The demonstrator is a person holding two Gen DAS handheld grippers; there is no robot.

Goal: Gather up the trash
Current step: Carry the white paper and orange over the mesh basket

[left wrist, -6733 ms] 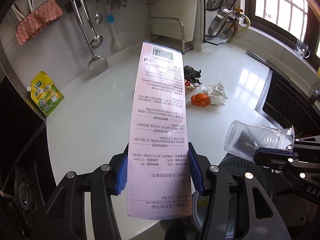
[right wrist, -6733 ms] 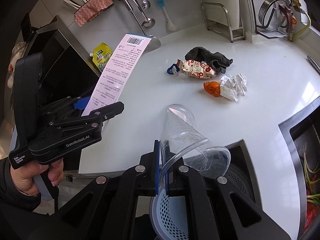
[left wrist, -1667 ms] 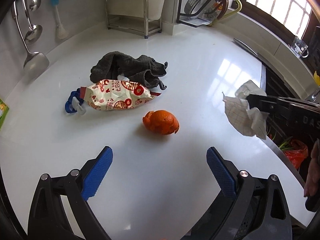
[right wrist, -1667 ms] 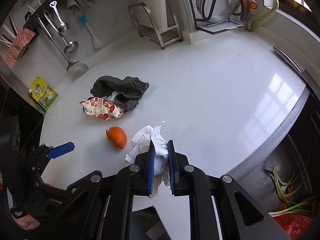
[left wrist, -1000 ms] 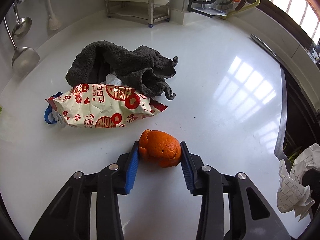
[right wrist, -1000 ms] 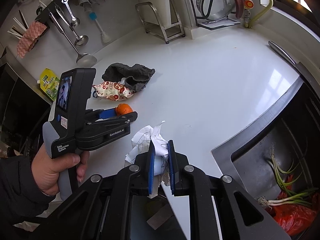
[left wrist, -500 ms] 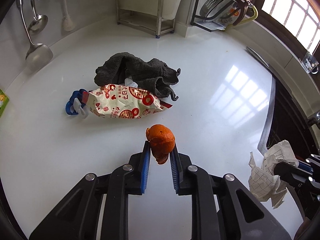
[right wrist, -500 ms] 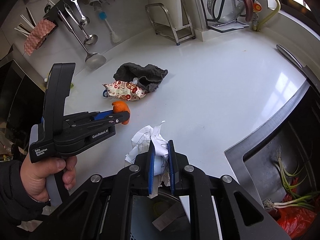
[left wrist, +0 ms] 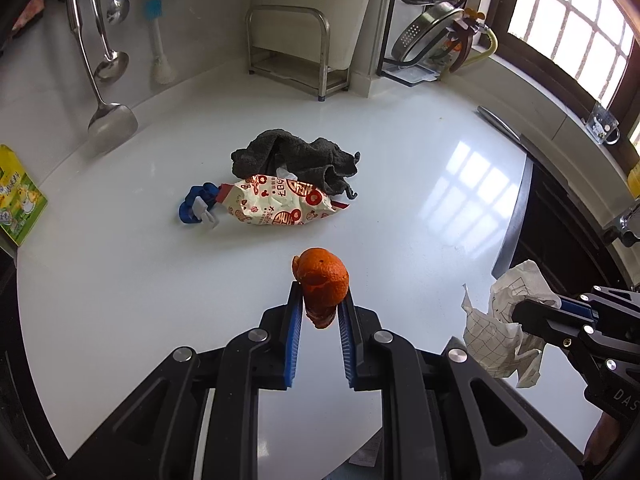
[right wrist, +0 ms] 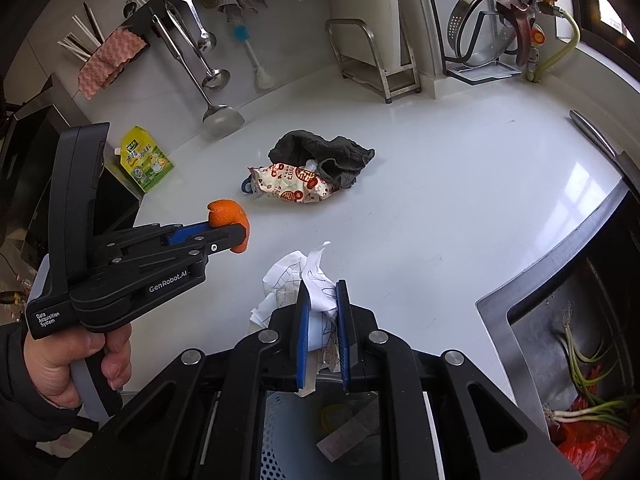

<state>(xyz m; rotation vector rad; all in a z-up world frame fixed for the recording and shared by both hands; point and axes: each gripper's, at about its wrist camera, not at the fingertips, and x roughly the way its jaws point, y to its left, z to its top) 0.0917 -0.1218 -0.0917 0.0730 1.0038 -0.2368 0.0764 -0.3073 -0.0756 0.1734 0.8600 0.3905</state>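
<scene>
My left gripper [left wrist: 319,312] is shut on an orange peel [left wrist: 322,283] and holds it above the white counter [left wrist: 120,280]; it also shows in the right wrist view [right wrist: 228,232] with the peel [right wrist: 226,214]. My right gripper [right wrist: 323,320] is shut on crumpled white paper [right wrist: 296,276], also seen in the left wrist view [left wrist: 504,320]. A red-and-white snack bag [left wrist: 280,204] lies on the counter against a dark grey cloth [left wrist: 296,158]. Below the right gripper sits a pale blue perforated bin [right wrist: 288,432] with scraps inside.
A blue clip [left wrist: 194,206] lies at the snack bag's left end. A yellow-green pouch [right wrist: 146,164] leans at the counter's left. Ladles [left wrist: 106,120] and a brush hang on the back wall. A metal rack [left wrist: 288,48] stands behind. The sink [right wrist: 568,344] at right holds scallions.
My left gripper closed on the orange peel and lifted it off the counter, pulling back. My right gripper kept hold of the paper and drew back over the bin.
</scene>
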